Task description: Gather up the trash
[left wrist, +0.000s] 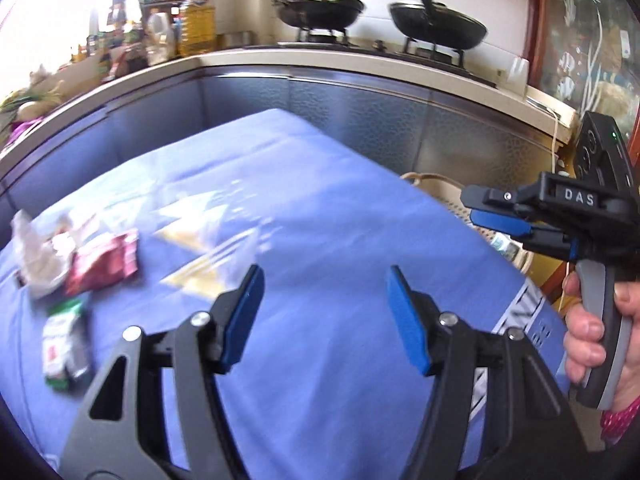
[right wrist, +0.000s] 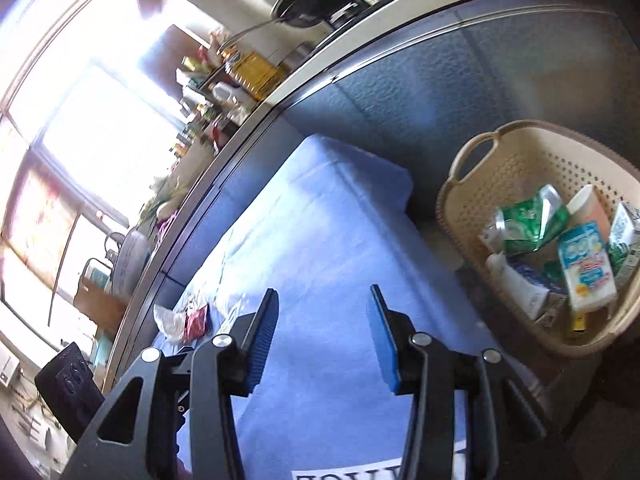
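Note:
Trash lies on the left of the blue cloth (left wrist: 320, 208): a crumpled white bag (left wrist: 36, 256), a red wrapper (left wrist: 104, 266), a green and white packet (left wrist: 64, 344) and a clear plastic wrapper (left wrist: 216, 236). My left gripper (left wrist: 324, 288) is open and empty above the cloth, to the right of the trash. My right gripper (right wrist: 324, 312) is open and empty over the cloth's right part; it also shows in the left wrist view (left wrist: 476, 208) by the basket. The beige basket (right wrist: 472, 168) right of the table holds several cartons and wrappers. The red wrapper (right wrist: 196, 322) and white bag (right wrist: 168, 320) show far off.
A kitchen counter (left wrist: 340, 64) runs behind the table with two black woks (left wrist: 320, 8) on a stove, an oil bottle (left wrist: 196, 28) and jars. Metal cabinet fronts (left wrist: 360, 120) stand close behind the cloth. A bright window (right wrist: 80, 140) is at the left.

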`<state>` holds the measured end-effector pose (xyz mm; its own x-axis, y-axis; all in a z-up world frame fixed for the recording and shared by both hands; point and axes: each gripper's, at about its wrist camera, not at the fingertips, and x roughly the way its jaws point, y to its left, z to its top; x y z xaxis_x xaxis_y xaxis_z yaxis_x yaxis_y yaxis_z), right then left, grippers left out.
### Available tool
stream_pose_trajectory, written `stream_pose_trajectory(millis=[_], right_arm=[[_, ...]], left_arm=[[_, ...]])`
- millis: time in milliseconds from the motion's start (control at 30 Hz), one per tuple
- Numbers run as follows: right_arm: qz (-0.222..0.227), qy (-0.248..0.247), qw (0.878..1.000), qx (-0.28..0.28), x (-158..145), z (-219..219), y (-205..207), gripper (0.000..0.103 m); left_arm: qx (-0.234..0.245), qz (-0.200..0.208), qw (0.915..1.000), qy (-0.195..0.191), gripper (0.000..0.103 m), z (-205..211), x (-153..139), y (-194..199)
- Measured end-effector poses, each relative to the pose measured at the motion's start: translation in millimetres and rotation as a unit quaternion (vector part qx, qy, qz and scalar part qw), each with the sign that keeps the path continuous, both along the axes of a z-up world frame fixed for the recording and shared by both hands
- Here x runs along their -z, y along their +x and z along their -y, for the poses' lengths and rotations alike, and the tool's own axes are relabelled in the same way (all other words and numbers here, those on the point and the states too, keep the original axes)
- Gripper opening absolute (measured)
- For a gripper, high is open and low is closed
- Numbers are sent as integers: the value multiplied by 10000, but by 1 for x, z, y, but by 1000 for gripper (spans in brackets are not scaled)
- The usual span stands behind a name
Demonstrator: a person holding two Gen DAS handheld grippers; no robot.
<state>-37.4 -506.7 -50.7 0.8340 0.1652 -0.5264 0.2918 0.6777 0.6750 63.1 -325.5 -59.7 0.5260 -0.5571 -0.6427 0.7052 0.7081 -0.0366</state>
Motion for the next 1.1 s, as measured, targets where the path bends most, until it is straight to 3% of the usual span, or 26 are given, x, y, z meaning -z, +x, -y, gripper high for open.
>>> stream_pose_trajectory(millis=[233, 367, 500, 700, 1100], right_arm=[[-213, -398, 9932, -1077, -10, -84, 57, 46], [-226, -506, 9844, -1668, -15, -132, 84, 46], [-271, -662, 9769, -2013, -22, -173, 114, 46], [-368, -841, 9673, -2366, -23, -222, 145, 46], [-315, -1205, 9735, -1920, -17, -224, 122, 46]], left_arm=[[-1002, -191, 9944, -268, 61, -113, -2, 10], [-1803, -192, 9823, -463, 68, -173, -4, 22], [-2399, -335, 9685, -577, 69, -220, -3, 39], [-2635, -427, 9620, -575, 69, -241, 3, 51], [-2795, -362, 9590, -286, 69, -237, 19, 56]])
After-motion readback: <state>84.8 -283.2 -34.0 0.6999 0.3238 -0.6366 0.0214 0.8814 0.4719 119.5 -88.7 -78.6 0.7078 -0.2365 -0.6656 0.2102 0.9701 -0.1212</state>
